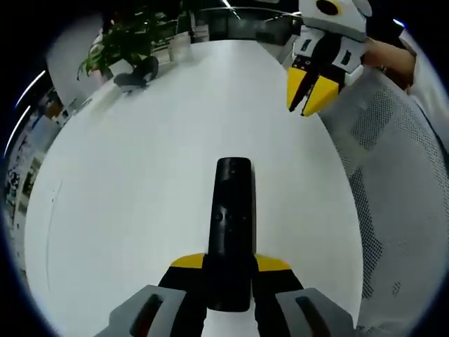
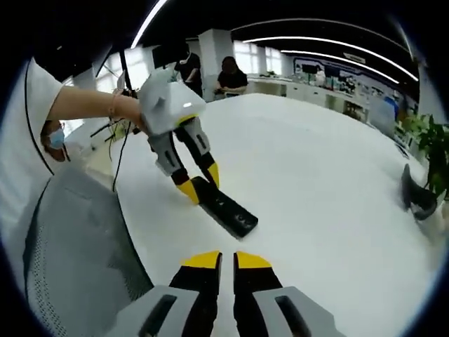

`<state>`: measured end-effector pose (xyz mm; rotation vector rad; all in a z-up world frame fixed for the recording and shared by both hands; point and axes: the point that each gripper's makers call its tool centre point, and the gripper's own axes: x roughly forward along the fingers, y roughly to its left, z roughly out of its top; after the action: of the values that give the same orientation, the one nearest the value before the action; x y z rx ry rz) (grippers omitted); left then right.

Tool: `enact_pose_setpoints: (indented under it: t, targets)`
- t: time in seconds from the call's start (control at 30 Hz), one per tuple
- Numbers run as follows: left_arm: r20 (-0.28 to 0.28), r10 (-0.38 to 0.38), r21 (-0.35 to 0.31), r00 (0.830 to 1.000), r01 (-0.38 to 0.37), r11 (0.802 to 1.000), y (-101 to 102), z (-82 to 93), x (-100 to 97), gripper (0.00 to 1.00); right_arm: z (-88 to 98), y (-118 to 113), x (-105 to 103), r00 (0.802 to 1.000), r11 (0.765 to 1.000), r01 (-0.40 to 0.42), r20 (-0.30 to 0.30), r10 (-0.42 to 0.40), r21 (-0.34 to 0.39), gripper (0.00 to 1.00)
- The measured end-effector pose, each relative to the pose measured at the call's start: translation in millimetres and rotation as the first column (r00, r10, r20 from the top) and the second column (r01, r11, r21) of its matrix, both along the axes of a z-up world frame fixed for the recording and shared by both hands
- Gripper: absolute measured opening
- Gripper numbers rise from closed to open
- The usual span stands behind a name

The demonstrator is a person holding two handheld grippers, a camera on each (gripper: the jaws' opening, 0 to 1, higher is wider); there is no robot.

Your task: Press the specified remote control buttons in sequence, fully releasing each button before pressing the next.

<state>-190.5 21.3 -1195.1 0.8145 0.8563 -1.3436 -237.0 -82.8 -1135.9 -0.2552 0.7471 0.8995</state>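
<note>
While my left gripper clamps the remote, my right gripper hovers with jaws together.
Risk: a press at 12 o'clock could tip it off the desk.

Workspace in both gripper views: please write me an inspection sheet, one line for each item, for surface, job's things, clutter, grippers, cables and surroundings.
Surface: white table, bare around the job's thing.
Job's things: black remote control, its near end clamped, the far end pointing out over the table.
Clutter: dark object at the far table edge, too blurred to name.
Grippers: left gripper shut on the remote control; right gripper shut, holding nothing, above the table.
Cables: dark cables hang behind the person's forearm.
Surroundings: potted plant, mesh chair back, seated people at desks beyond, ceiling strip lights.
</note>
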Motion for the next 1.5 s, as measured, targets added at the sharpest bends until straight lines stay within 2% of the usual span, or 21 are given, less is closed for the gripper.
enact_pose_setpoints:
  t: [0.23,0.37,0.6,0.8,0.9,0.97,1.03,1.07,1.1,1.13,1.23,1.27,1.3,1.37,1.4,1.5]
  targets:
    - [0.003,0.01,-0.009,1.0,-0.01,1.0,1.7,0.0,-26.7,0.22,-6.5,14.7,-2.7,0.994,0.994,-0.107,-0.02,0.106,-0.037,0.02]
    - [0.002,-0.011,-0.012,1.0,0.011,1.0,2.1,-0.2,-44.0,0.22,-12.4,19.3,-4.3,0.988,0.986,-0.154,-0.035,0.152,-0.062,0.02]
    - [0.001,-0.003,-0.03,1.0,0.003,1.0,1.6,-0.3,-65.8,0.22,-26.5,20.3,-18.9,0.963,0.953,-0.268,-0.074,0.26,-0.139,0.0]
    - [0.007,0.006,-0.056,1.0,-0.006,0.998,0.9,0.0,-71.1,0.22,-34.4,29.9,-24.9,0.944,0.931,-0.329,-0.094,0.317,-0.156,0.0]
    - [0.006,0.0,-0.069,1.0,0.0,0.998,0.8,0.4,-70.8,0.22,-41.7,30.0,-22.1,0.927,0.902,-0.375,-0.087,0.365,-0.216,0.0]
    - [0.007,-0.007,-0.08,1.0,0.007,0.997,1.0,0.2,-70.7,0.22,-46.6,27.8,-25.0,0.908,0.872,-0.419,-0.111,0.404,-0.254,0.0]
    - [0.005,-0.007,-0.093,1.0,0.008,0.996,1.6,0.3,-70.7,0.22,-49.2,27.5,-24.4,0.896,0.85,-0.442,-0.1,0.432,-0.287,0.0]
    - [0.006,-0.011,-0.103,1.0,0.012,0.995,1.7,0.5,-70.9,0.22,-47.2,30.3,-23.2,0.883,0.836,-0.464,-0.078,0.463,-0.294,0.0]
    - [0.006,-0.011,-0.108,1.0,0.012,0.994,1.7,0.6,-70.9,0.22,-47.5,28.7,-25.2,0.891,0.842,-0.45,-0.096,0.443,-0.297,0.0]
    - [0.007,-0.013,-0.115,1.0,0.014,0.993,1.3,0.8,-71.0,0.22,-47.8,29.0,-24.9,0.884,0.83,-0.463,-0.094,0.458,-0.311,0.0]
    - [0.007,-0.017,-0.123,1.0,0.017,0.992,0.6,0.7,-70.9,0.22,-49.0,28.1,-24.0,0.846,0.767,-0.518,-0.095,0.524,-0.378,0.0]
    - [0.007,-0.019,-0.129,1.0,0.019,0.991,0.5,0.5,-70.7,0.22,-49.5,28.2,-24.0,0.827,0.736,-0.541,-0.099,0.553,-0.408,0.0]
    - [0.007,-0.02,-0.132,1.0,0.021,0.991,0.4,0.5,-70.7,0.22,-50.1,28.3,-23.9,0.815,0.714,-0.555,-0.105,0.57,-0.427,0.0]
    - [0.009,-0.026,-0.134,1.0,0.027,0.991,0.0,0.6,-70.6,0.22,-51.3,28.3,-23.9,0.798,0.684,-0.576,-0.123,0.591,-0.448,0.0]
    - [0.01,-0.028,-0.132,1.0,0.029,0.991,-0.2,0.5,-70.5,0.22,-51.5,29.4,-23.3,0.799,0.684,-0.578,-0.135,0.587,-0.445,0.0]
    - [0.01,-0.035,-0.127,0.999,0.036,0.991,-0.6,0.3,-70.3,0.22,-50.9,28.7,-21.3,0.819,0.71,-0.566,-0.183,0.545,-0.419,0.0]
